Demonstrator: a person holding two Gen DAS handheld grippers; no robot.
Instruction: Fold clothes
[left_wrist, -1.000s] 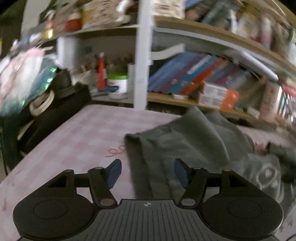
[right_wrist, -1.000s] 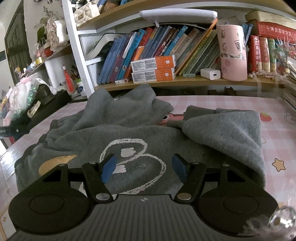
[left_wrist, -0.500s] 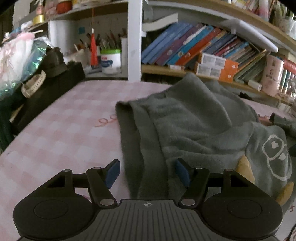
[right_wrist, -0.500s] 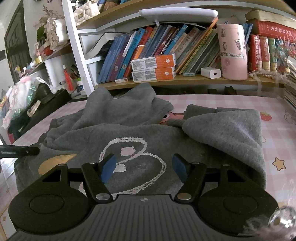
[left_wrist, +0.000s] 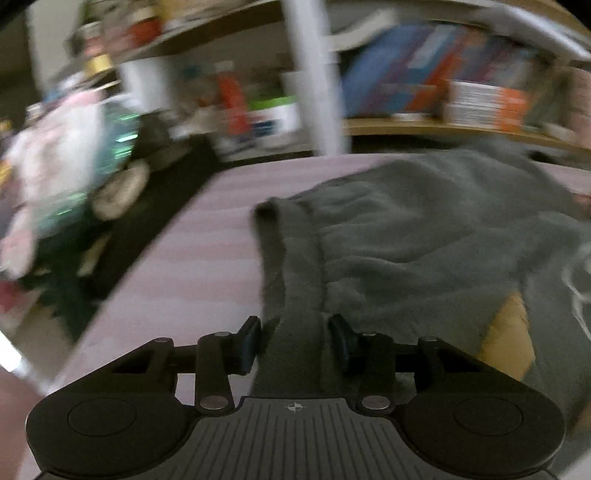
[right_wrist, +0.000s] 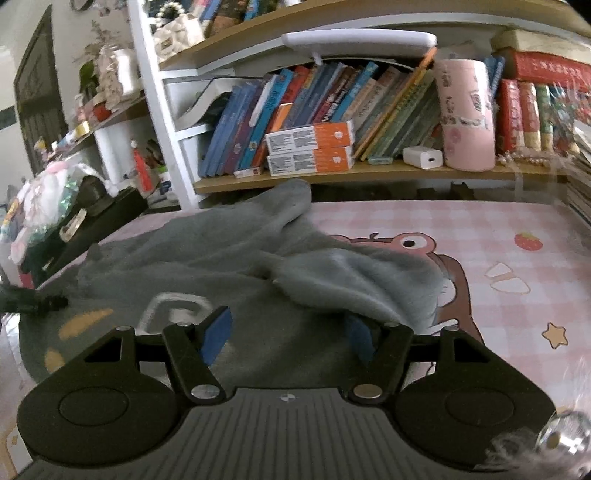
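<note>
One fuzzy grey sweatshirt (right_wrist: 236, 258) is lying rumpled; my left gripper (left_wrist: 295, 341) is straddling its hem band, my right gripper (right_wrist: 288, 334) gaping empty.

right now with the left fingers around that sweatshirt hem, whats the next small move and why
Probably close the left gripper on the ribbed hem of the grey sweatshirt. A strip of hem already lies between its open fingers, though that view is blurred. The right gripper is open over the sweatshirt's other side, with nothing held, so securing the left edge first seems sensible.
</note>
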